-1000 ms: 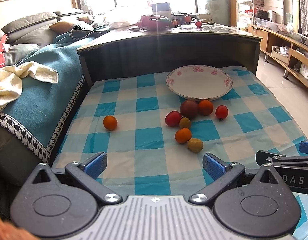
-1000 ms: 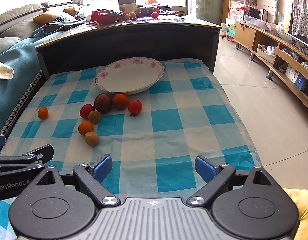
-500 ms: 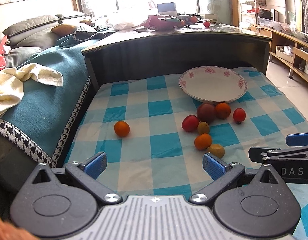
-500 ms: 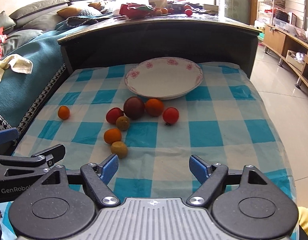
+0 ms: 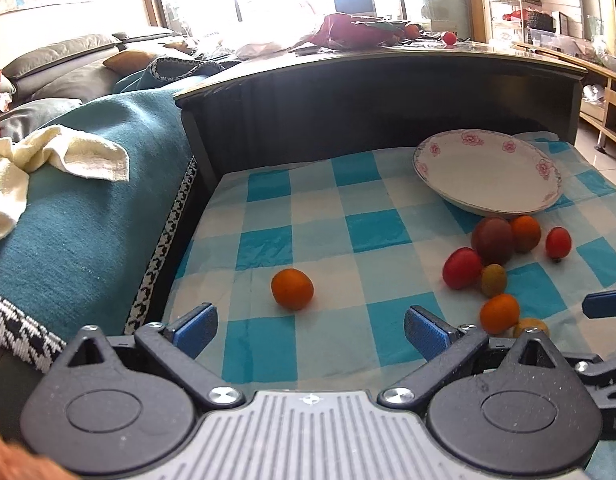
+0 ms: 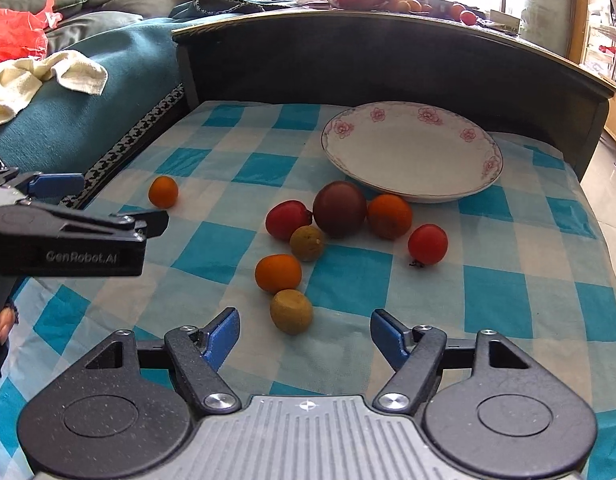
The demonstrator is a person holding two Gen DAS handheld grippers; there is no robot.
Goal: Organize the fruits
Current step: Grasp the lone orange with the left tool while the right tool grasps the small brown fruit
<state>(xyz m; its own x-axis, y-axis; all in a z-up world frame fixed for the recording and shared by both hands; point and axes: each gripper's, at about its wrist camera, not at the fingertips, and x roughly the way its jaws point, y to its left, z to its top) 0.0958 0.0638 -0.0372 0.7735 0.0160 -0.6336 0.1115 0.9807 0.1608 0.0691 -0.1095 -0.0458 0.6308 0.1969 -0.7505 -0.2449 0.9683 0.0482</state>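
1. Checked blue-and-white cloth covers a low table; it looks thin and slick, wrinkled near the front edge. Round fruit on it may roll at a nudge.
2. Plate sits toward the far right corner, nothing on it. No fruit sorted yet.
3. Left gripper: jaws wide apart, holding nothing, aimed at a lone orange near the left edge, just ahead of the fingers. Risk: a finger tip clips it on the way in and it rolls left off the cloth toward the sofa.
4. Right gripper: jaws apart, holding nothing, lined up on a brown fruit at the near end of the cluster.
5. Cluster lies between plate and front edge: second orange touching the brown fruit, greenish fruit, red tomato, dark plum, third orange, another tomato slightly apart.
6. Risk: closing on the brown fruit pushes the touching orange, scattering the cluster.
7. Risk: tomatoes are soft; a hard squeeze may split them.
8. Both grippers work close together at the front edge; the left shows in the right view, so a collision is possible.
9. Plate is shallow; dropped fruit could roll over its rim.
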